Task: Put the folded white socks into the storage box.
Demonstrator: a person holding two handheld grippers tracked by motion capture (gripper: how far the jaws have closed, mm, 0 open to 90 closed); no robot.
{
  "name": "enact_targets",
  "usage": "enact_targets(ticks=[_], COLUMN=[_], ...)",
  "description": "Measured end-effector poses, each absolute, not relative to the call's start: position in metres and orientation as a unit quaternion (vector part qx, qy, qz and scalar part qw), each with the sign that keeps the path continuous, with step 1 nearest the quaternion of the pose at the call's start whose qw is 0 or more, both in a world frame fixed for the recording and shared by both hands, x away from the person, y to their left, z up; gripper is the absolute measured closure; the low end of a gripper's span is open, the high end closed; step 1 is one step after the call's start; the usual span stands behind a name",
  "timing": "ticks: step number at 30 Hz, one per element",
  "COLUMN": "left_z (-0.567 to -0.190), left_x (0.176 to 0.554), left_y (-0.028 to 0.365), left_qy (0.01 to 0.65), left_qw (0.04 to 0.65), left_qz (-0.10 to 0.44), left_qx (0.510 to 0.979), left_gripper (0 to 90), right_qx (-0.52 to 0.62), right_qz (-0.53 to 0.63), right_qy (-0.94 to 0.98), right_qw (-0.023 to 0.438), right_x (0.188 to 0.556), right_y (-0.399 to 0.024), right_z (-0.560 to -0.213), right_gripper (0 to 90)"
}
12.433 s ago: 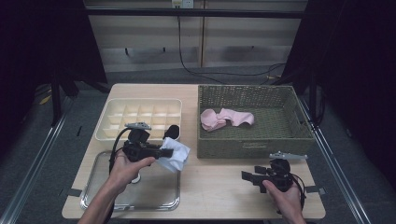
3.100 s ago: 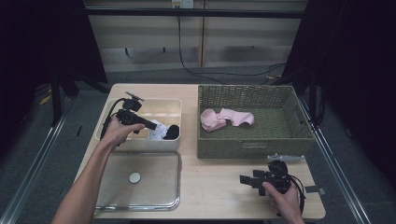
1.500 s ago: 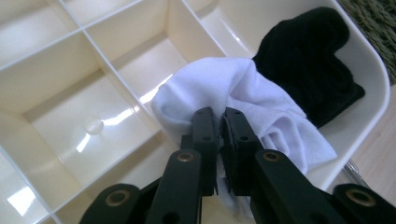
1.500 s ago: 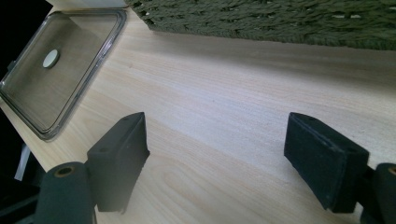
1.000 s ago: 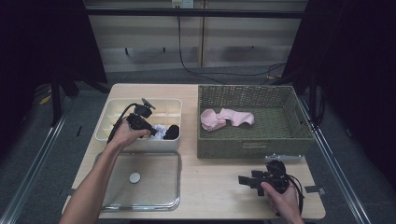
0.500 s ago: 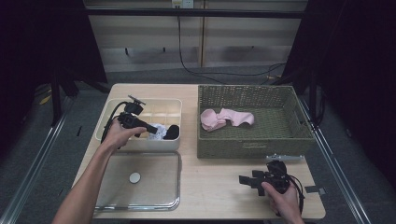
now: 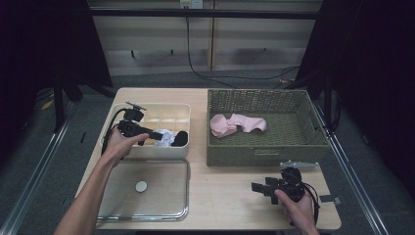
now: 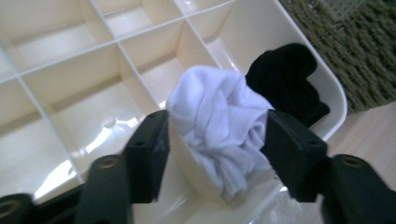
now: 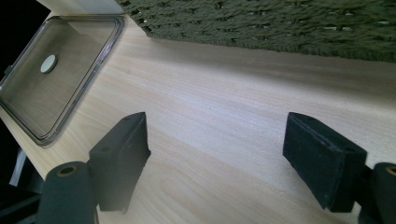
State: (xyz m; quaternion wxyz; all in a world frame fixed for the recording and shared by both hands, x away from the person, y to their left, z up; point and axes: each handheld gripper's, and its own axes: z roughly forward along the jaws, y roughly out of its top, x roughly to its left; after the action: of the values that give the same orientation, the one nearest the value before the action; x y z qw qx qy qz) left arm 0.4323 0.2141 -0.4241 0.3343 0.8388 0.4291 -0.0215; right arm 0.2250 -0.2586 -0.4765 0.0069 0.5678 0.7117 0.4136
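Resting bundled in a near-row compartment of the cream divided organiser box [image 7: 147, 152]: white sock [image 8: 219, 126], soft, light, springy; best pinched across its bunched middle. Black sock [image 8: 285, 79] occupies the next cell, at 2 o'clock from it. Left gripper [image 8: 215, 140]: jaws just opened, flanking the white sock, which seems released. Right gripper [image 9: 219, 158]: wide, empty, over bare table [image 9: 224, 93]. High view adds pink sock [image 7: 237, 124] in the wicker basket [image 7: 264, 152] and clear lid [image 7: 147, 193]; left gripper view alone resolves the dividers.

pink cloth [image 7: 238, 125] in wicker basket [image 7: 313, 145] | clear lid [image 7: 147, 208] flat on table [image 7: 230, 196]
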Motion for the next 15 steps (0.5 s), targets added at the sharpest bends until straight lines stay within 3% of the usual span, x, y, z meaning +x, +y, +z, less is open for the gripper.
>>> enact_targets(ticks=[2, 8, 15], left_z=[-0.423, -0.421, -0.422], left_x=[0.429, 0.422, 0.41], left_y=[0.216, 0.22, 0.22], left_qy=[0.435, 0.439, 0.437], left_qw=[0.338, 0.344, 0.36], left_qz=[-0.009, -0.004, 0.009], left_qx=[0.834, 0.83, 0.824], left_gripper=[41.7, 29.8, 28.5], right_qx=[0.567, 0.567, 0.566], right_qz=[0.413, 0.413, 0.418], right_qy=[0.712, 0.713, 0.711], right_qw=[0.008, 0.01, 0.015], right_x=[0.225, 0.223, 0.221], right_y=[-0.258, -0.258, -0.261], right_z=[-0.476, -0.476, -0.474], right_gripper=[22.4, 22.3, 23.0])
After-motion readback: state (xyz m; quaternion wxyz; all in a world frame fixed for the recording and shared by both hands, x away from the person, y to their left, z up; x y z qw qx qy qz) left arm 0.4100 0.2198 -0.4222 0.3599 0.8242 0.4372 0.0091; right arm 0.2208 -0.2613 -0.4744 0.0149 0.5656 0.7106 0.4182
